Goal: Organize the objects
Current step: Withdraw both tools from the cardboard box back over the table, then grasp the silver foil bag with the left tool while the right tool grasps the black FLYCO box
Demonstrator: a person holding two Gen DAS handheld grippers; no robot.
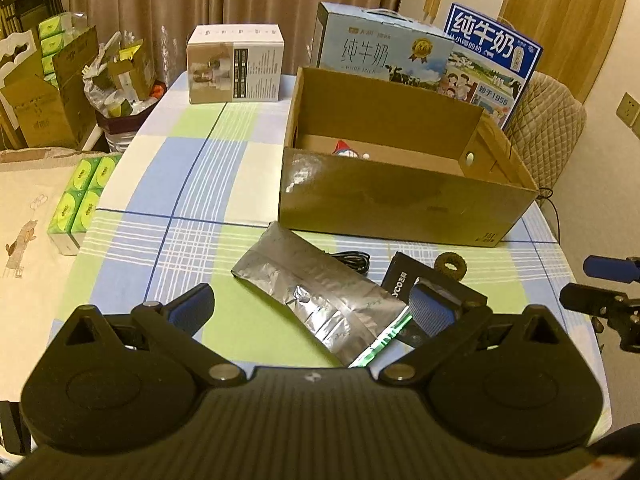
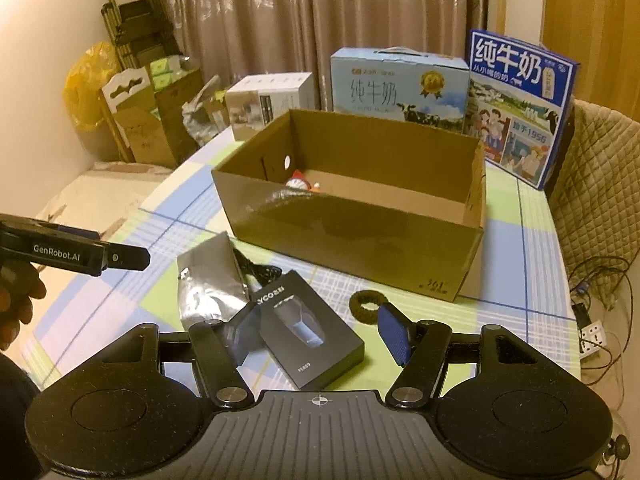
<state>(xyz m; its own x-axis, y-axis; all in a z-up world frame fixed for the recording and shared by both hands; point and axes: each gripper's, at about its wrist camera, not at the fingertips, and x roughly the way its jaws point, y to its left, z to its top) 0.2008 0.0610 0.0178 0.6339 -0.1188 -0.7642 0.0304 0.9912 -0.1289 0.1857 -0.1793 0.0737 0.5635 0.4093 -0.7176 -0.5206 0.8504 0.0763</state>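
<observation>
An open brown cardboard box (image 1: pixel 400 204) (image 2: pixel 360 236) stands on the checked tablecloth; a small red-and-white toy (image 1: pixel 344 148) (image 2: pixel 300 181) lies inside. In front of it lie a silver foil pouch (image 1: pixel 316 292) (image 2: pixel 208 280), a black shaver box (image 1: pixel 436 288) (image 2: pixel 308 332), a coiled black cable (image 1: pixel 352 260) (image 2: pixel 260 272) and a dark hair tie (image 1: pixel 451 266) (image 2: pixel 366 302). My left gripper (image 1: pixel 312 308) is open above the pouch. My right gripper (image 2: pixel 320 338) is open, its fingers on either side of the shaver box, above it.
Two milk cartons (image 1: pixel 384 52) (image 2: pixel 520 104) and a white box (image 1: pixel 236 64) stand behind the cardboard box. Green tissue packs (image 1: pixel 84 196) lie left of the table. A quilted chair (image 2: pixel 600 200) and trailing cables (image 2: pixel 592 300) sit at the right.
</observation>
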